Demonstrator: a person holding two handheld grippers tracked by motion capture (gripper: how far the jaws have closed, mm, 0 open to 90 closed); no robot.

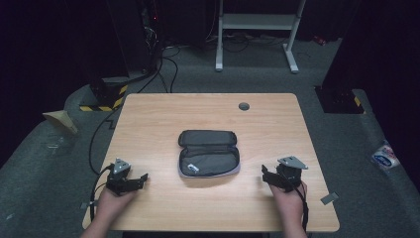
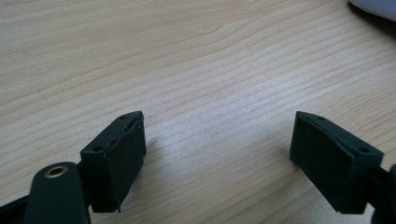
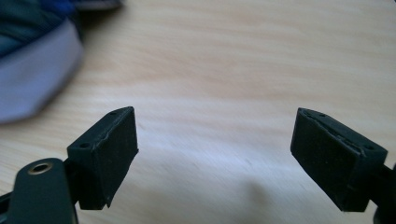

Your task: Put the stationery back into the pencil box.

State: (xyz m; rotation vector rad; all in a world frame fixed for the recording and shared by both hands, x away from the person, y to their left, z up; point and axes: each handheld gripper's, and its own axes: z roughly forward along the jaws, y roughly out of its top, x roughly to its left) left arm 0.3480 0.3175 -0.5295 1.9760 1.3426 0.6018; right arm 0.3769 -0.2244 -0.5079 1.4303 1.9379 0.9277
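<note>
We see the grey pouch [image 1: 209, 153] lying unzipped and flat at the middle of the wooden table [image 1: 148, 119], between our two hands and touched by neither. Our left gripper [image 1: 141, 179] rests near the table's front left with its jaws spread wide over bare wood, and our right gripper [image 1: 266, 174] sits at the front right, jaws likewise parted and holding nothing

Dim room, darkness all round. A light wooden table [image 1: 148, 114] sits on grey carpet [image 1: 44, 163], a white metal frame [image 1: 257, 29] stands behind it, black cables [image 1: 166, 64] trail across, yellow-black hazard tape [image 1: 106, 101] marks the floor at left.
</note>
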